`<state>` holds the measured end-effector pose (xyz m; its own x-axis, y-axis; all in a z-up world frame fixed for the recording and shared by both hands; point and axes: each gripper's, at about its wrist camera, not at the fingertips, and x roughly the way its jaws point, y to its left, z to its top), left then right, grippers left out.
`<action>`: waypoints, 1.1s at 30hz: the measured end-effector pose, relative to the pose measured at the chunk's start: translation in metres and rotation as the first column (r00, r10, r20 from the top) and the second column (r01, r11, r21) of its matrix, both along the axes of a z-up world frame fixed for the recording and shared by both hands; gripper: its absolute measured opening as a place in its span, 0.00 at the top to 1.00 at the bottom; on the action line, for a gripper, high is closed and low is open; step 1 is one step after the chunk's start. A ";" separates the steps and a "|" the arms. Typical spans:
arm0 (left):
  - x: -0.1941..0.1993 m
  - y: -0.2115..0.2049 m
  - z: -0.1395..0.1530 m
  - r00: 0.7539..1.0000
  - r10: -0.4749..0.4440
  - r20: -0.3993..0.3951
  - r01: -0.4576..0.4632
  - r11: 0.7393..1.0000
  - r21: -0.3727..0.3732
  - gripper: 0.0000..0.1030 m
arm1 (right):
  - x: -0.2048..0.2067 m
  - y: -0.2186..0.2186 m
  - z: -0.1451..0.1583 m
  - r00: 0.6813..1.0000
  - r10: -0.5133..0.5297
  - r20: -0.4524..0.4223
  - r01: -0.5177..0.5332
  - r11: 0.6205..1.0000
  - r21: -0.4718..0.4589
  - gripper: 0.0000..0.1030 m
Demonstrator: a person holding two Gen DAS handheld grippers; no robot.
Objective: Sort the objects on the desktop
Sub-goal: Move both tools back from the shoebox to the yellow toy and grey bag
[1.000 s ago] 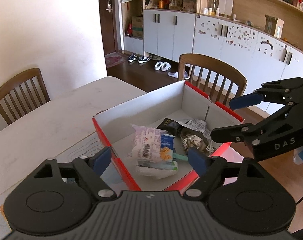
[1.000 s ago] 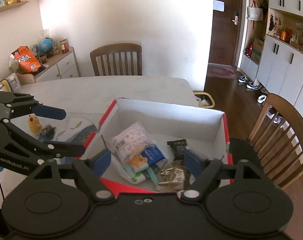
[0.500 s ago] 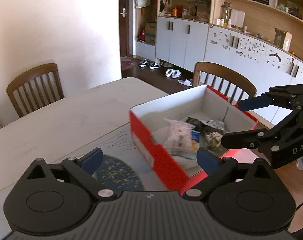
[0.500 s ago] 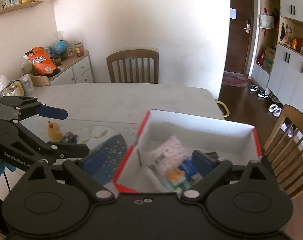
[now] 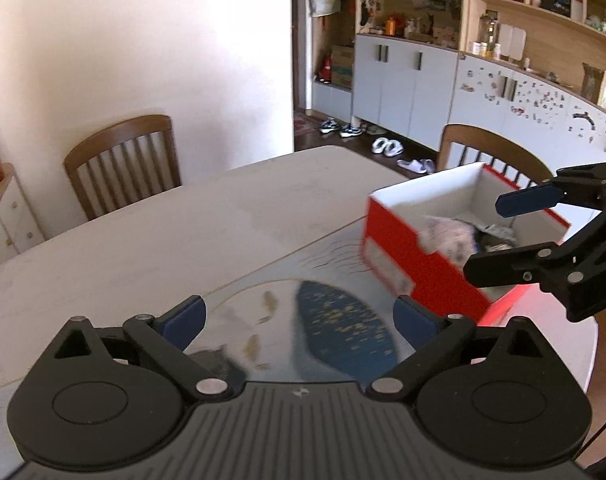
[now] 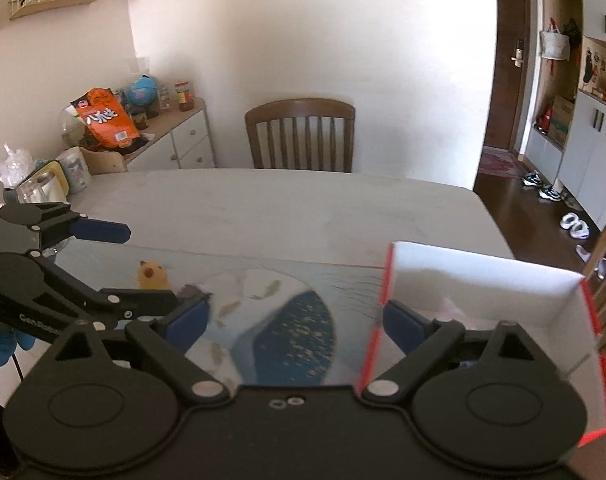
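In the red box [image 5: 419, 258], which stands on the desk [image 5: 183, 236] at its right edge in the left wrist view, several packets already lie: a pale printed packet [image 5: 449, 234] shows above the near wall and darker wrappers [image 5: 497, 236] sit behind it, so that part of the sorting looks done. In the right wrist view the box's white inside [image 6: 479, 292] fills the lower right and its contents are mostly hidden by the tool. What is left, as far as can be seen, lies on the blue mat [image 6: 291, 340] beside the box: a small yellow toy [image 6: 153, 276] and a dark little thing [image 6: 189, 292] just beside it, both near the mat's left end, well apart from the box. The dark thing is blurred and I cannot tell what it is. The left tool [image 5: 299, 316] is released, its jaws having just spread wide, with nothing between them but the mat below; in the other view it hangs close to the toy. The right tool [image 6: 295, 318] is likewise released, its jaws having just widened, and empty, hovering over the mat beside the box's near corner. I judge the task well advanced, with those two things still to pick up. Beyond the desk stand two chairs [image 5: 123, 164], a sideboard [image 6: 171, 140] and wall cabinets [image 5: 407, 80].
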<state>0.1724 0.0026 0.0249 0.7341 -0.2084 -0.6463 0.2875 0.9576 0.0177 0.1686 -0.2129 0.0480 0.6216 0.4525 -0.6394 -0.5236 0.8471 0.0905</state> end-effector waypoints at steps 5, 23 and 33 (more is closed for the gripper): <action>0.003 0.032 -0.008 1.000 0.030 -0.007 -0.030 1.000 0.010 0.02 | 0.000 0.032 -0.005 1.000 0.031 0.000 -0.031 1.000 -0.002 0.08; 0.017 0.093 -0.057 0.993 0.109 -0.040 -0.108 0.994 0.027 0.02 | 0.009 0.116 -0.044 0.995 0.099 -0.017 -0.099 0.995 -0.013 0.11; 0.032 0.118 -0.086 0.988 0.146 -0.059 -0.144 0.989 0.029 0.02 | 0.019 0.136 -0.066 0.997 0.074 -0.029 -0.074 0.997 0.002 0.11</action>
